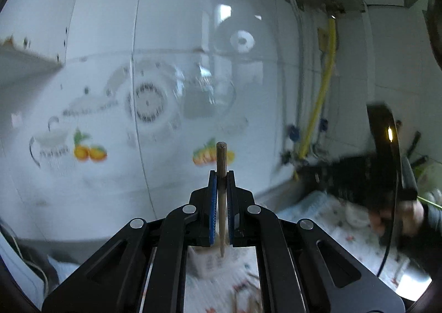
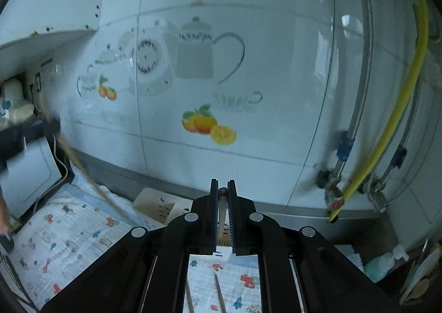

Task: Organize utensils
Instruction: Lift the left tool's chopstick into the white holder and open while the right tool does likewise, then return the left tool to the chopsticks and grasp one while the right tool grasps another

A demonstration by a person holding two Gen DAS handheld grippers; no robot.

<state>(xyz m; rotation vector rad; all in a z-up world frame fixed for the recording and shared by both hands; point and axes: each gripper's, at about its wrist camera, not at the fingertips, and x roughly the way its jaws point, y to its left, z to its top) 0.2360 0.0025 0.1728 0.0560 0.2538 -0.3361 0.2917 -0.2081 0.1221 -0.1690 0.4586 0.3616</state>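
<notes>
Gripping a wooden chopstick (image 1: 221,164) upright, our left gripper (image 1: 221,177) has its jaws pressed tight on the shaft, held up before the tiled wall (image 1: 171,37). Our right gripper (image 2: 223,188) clamps its jaws on another chopstick (image 2: 222,202) above the patterned cloth (image 2: 69,230) on the worktop, where two more chopsticks (image 2: 219,293) lie beside a slotted holder (image 2: 160,205).
</notes>
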